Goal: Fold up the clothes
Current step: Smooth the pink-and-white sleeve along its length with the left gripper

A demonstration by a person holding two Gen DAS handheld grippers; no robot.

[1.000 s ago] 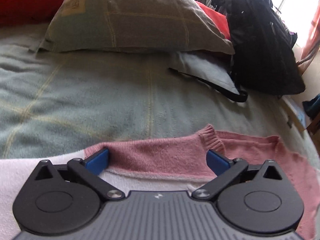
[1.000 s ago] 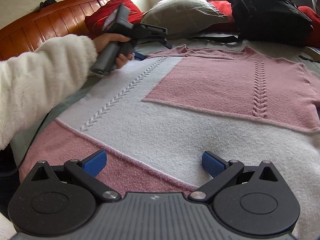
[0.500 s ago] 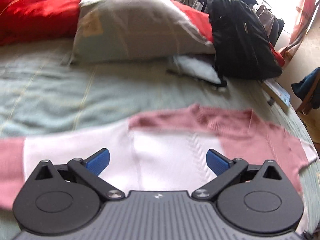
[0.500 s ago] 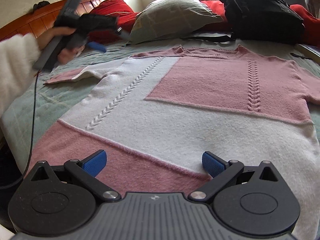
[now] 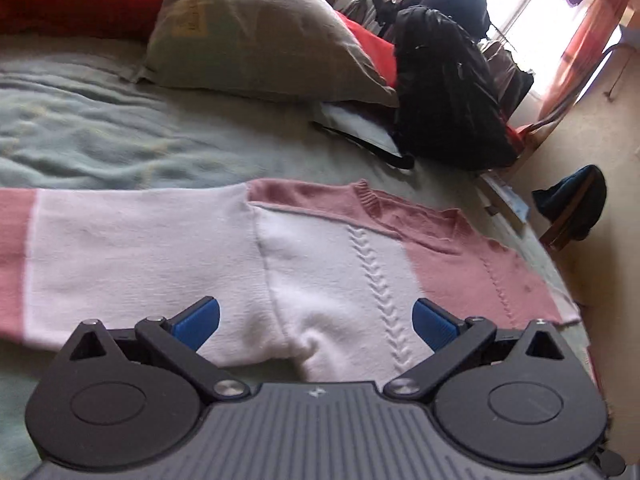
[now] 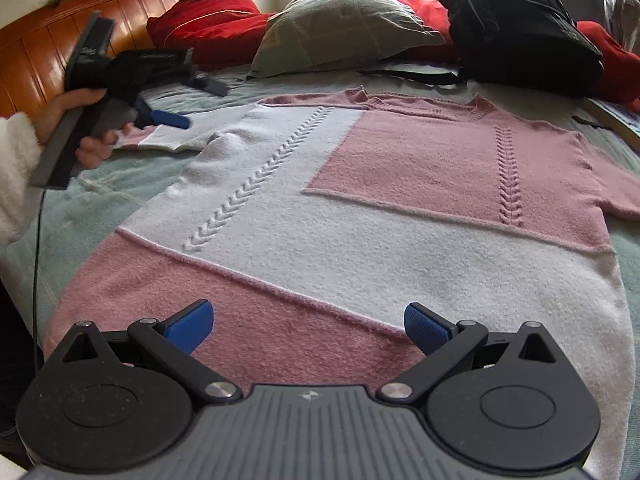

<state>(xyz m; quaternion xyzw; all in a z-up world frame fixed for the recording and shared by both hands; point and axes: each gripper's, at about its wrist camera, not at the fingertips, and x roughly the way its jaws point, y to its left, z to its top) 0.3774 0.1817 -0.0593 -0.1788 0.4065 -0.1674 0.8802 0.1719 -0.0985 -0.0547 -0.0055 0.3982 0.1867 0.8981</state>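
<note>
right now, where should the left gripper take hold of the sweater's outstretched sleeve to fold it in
Probably the pink cuff end of the sleeve. The sleeve lies flat and straight out from the sweater, away from the body. Bring the open left gripper in low from the outer end, so one finger slides under the cuff's free edge.

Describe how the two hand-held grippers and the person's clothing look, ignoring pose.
Each hand-held gripper, left and right, has blue ribbed fingertips on black linkage arms with silver pivot screws, two round black discs and a grey ridged body bearing a small star mark. The sleeve is fluffy white; a thin black cable trails below.
</note>
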